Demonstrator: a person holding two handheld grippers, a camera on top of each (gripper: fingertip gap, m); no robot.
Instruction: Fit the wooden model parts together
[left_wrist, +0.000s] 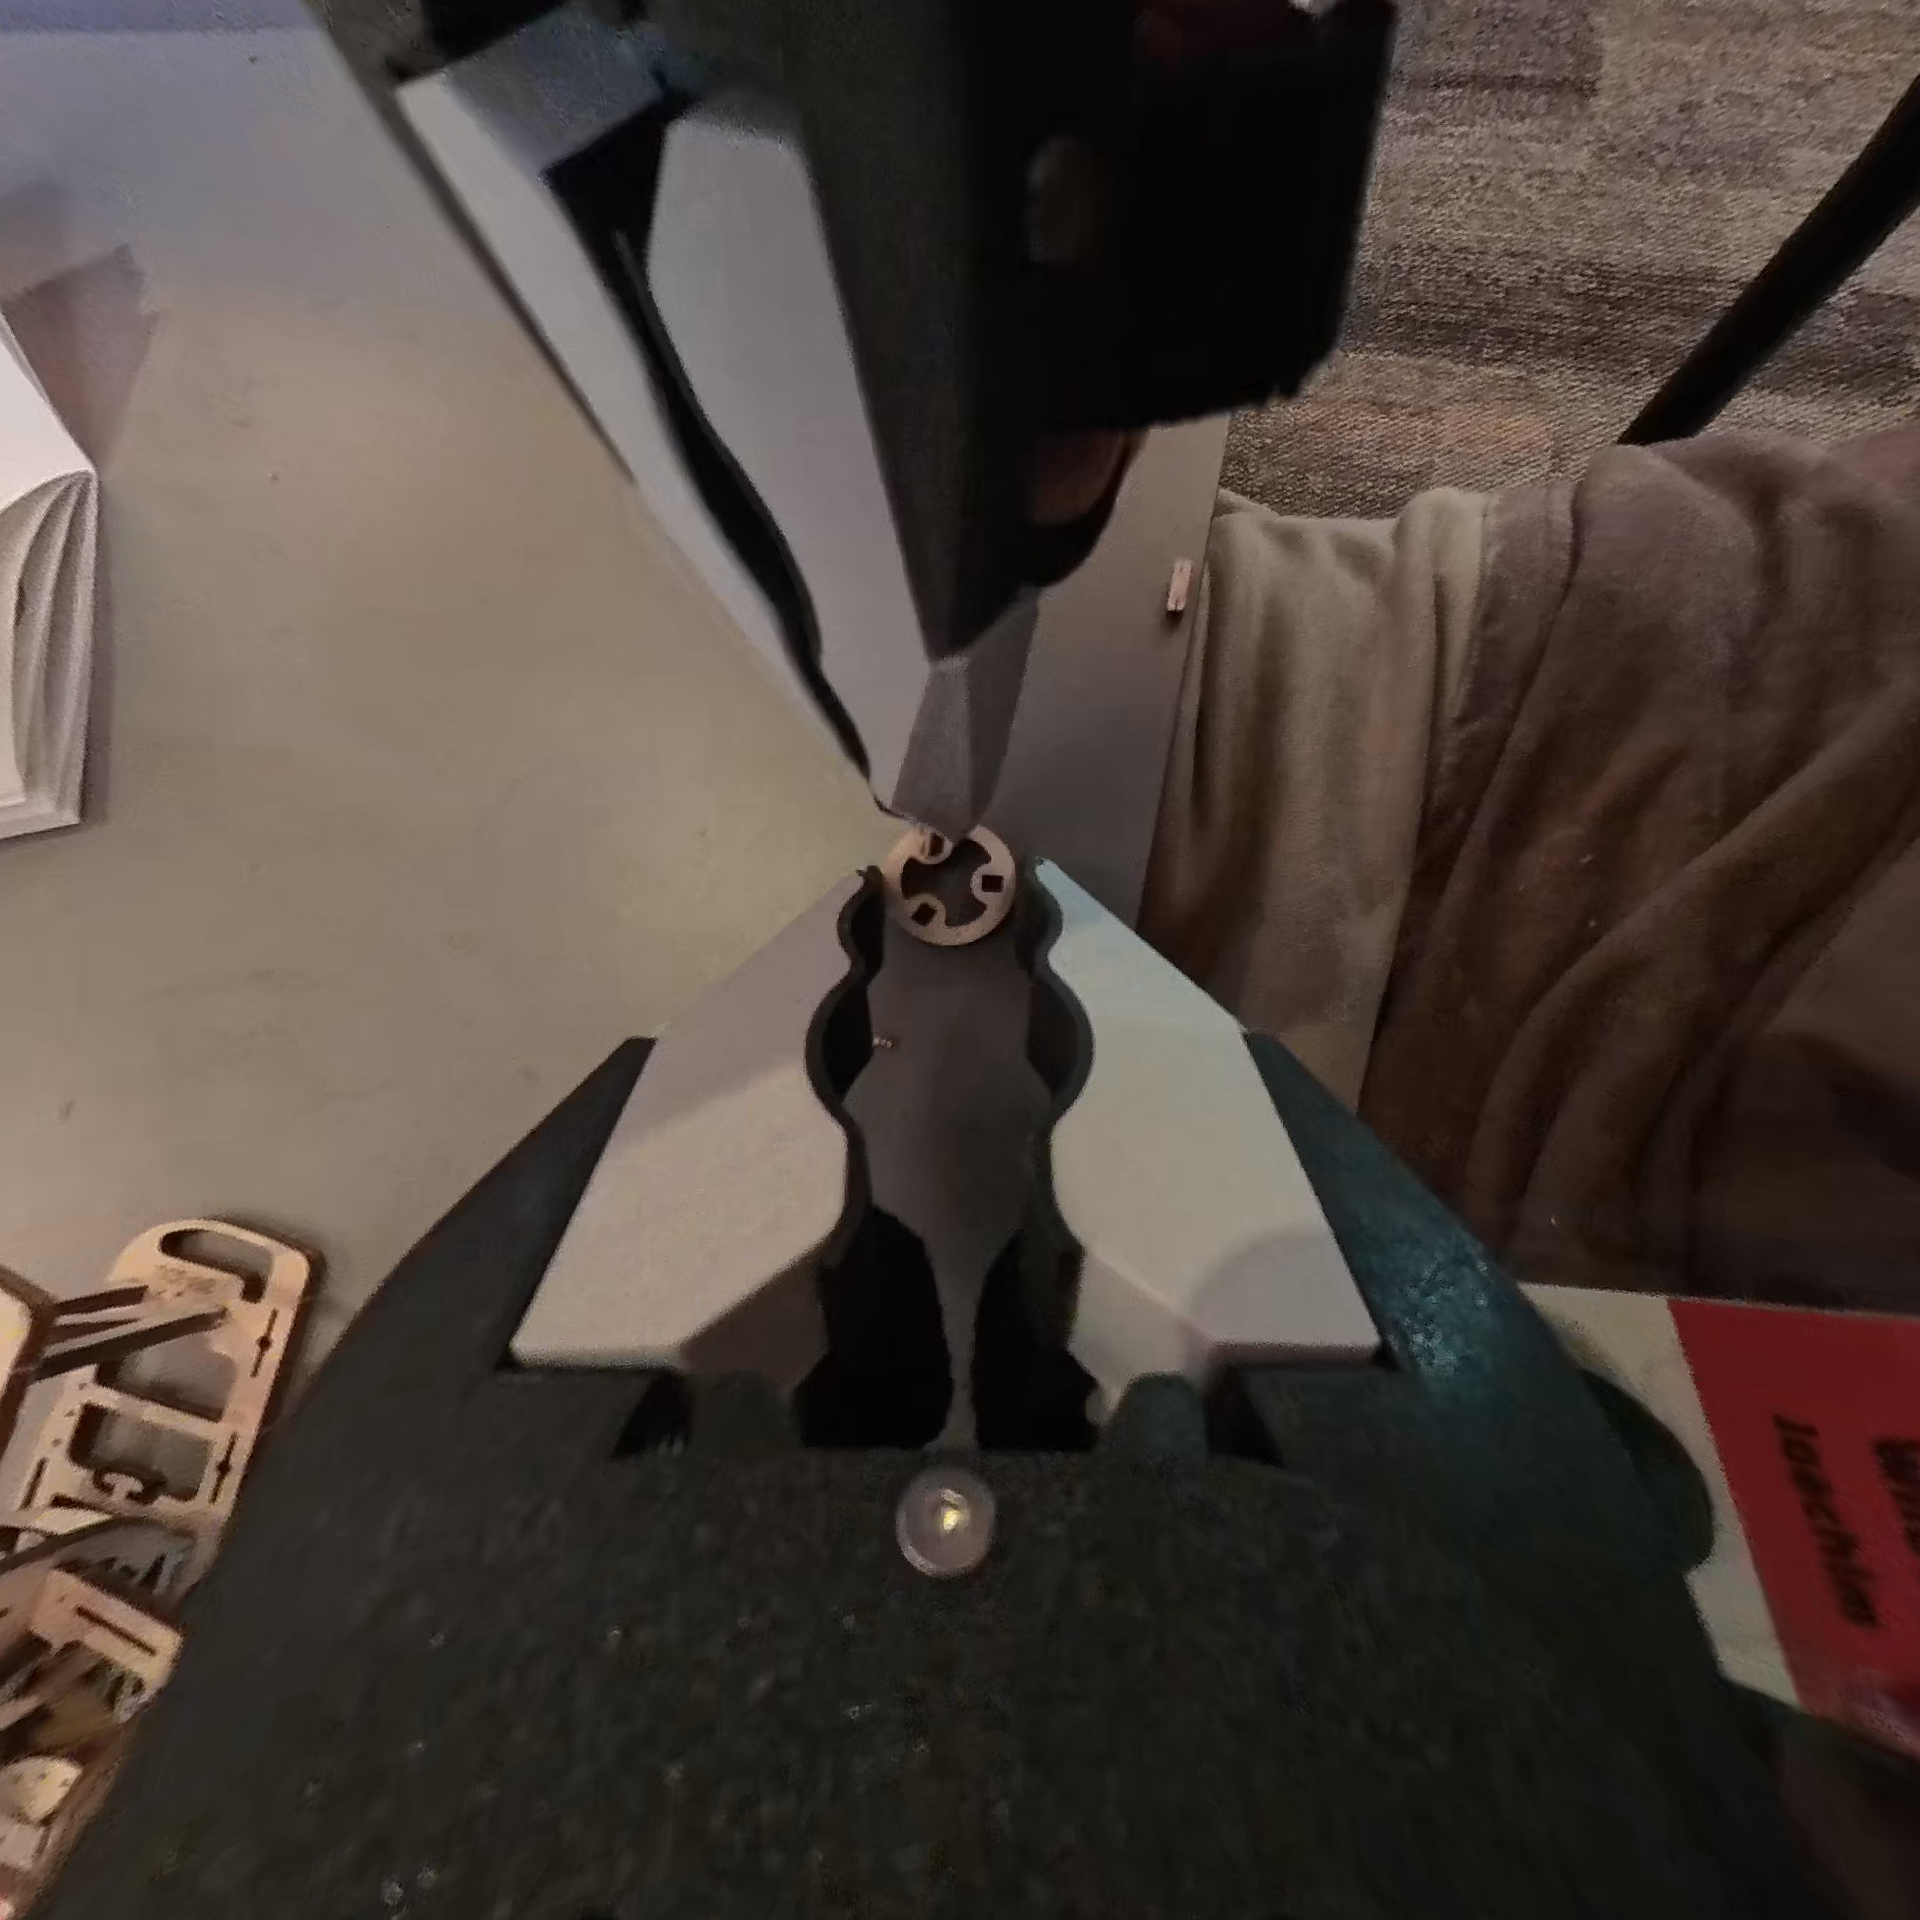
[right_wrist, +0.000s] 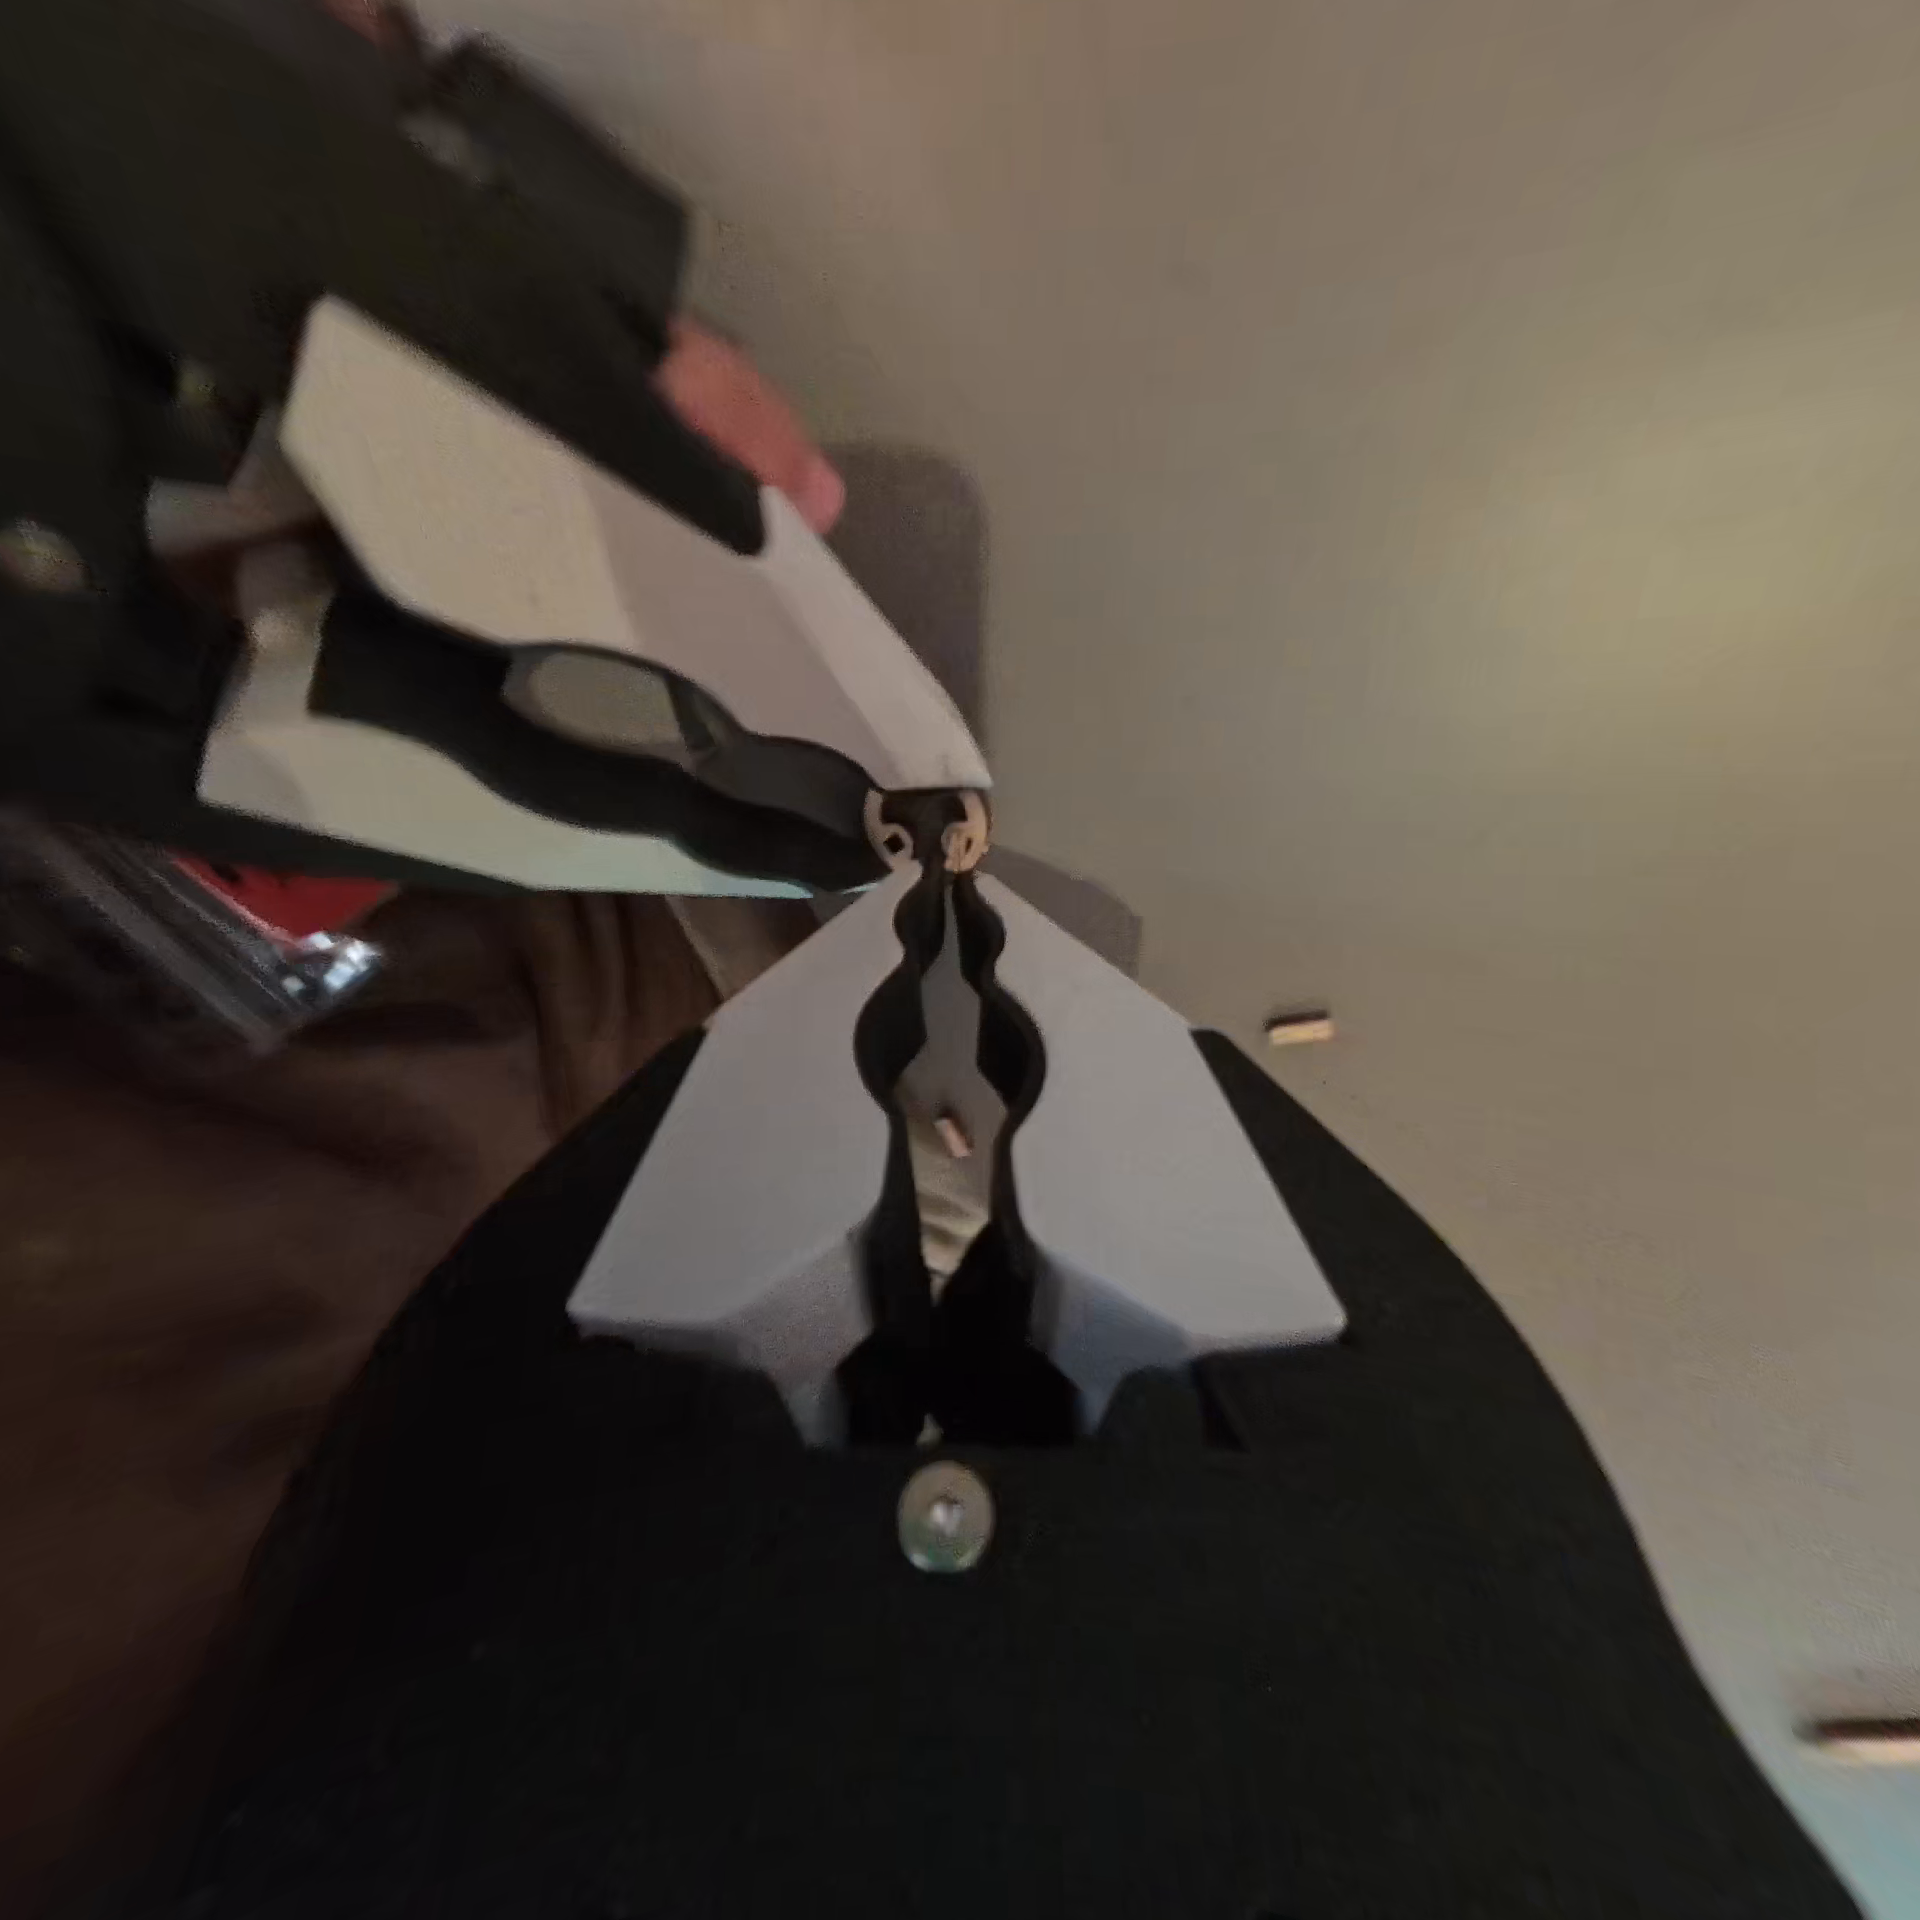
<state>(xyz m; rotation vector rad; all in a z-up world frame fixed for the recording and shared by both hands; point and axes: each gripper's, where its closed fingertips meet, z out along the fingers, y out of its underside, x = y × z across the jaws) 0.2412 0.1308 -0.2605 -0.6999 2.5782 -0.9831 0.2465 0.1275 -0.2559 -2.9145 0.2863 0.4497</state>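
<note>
Left hand-held gripper (left_wrist: 951, 894) clamped on wooden wheel disc (left_wrist: 952, 889), held above tabletop (left_wrist: 312, 727). Right hand-held gripper (right_wrist: 961, 847) pinched on small wooden peg (right_wrist: 964, 844), touching disc rim. Red card (left_wrist: 1808, 1558) bearing dark print at right; wooden parts sheet (left_wrist: 135, 1455) lower left.

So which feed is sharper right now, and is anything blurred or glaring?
Left wrist view: dim but sharp on the wooden wheel; the right gripper above it smears upward. Right wrist view: the left gripper and the hand are motion-blurred; no glare in either.
</note>
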